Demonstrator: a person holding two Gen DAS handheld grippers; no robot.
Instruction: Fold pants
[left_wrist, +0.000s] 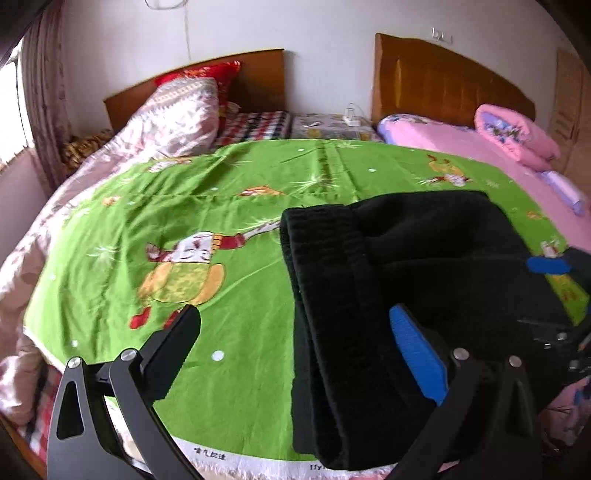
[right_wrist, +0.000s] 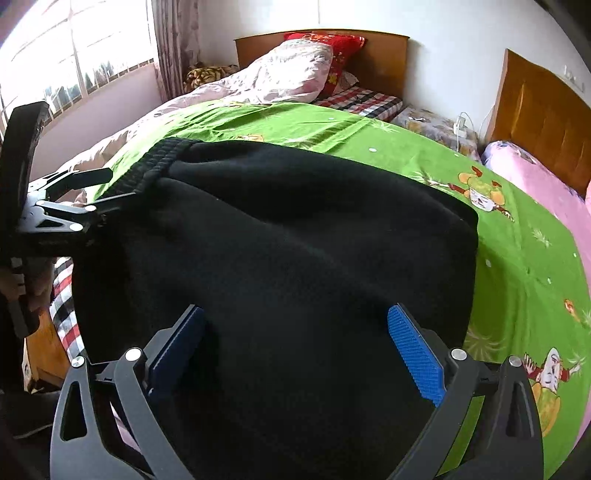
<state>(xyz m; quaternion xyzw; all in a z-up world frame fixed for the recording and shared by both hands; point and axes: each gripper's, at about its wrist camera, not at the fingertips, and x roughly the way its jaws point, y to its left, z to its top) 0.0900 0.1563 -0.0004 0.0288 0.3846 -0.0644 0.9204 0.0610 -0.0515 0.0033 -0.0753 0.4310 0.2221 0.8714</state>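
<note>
Black fleece pants (right_wrist: 280, 236), thick and matte, are seen folded into a bulky bundle on a green cartoon-printed sheet (left_wrist: 229, 177) spread over the bed. The ribbed elastic waistband (left_wrist: 325, 258) is turned toward the left of the scene; in the left wrist view it runs as a doubled band from far to near, so the bundle's long axis lies roughly along that line, down to the near edge of the bed.

The left gripper (left_wrist: 295, 332) is seen with jaws spread wide, its right blue ridged pad against the waistband fold and its left finger over bare sheet. The right gripper (right_wrist: 295, 332) is likewise spread, both blue pads set over the dark cloth without pinching it.

Only the right wrist view shows the window (right_wrist: 74, 48) with its curtain at far left, and the left gripper's body at the waistband end. Only the left wrist view shows the rolled pink quilt (left_wrist: 517, 136) at far right. Two wooden headboards (left_wrist: 450, 81) and a floral duvet (left_wrist: 166, 122) are seen beyond.
</note>
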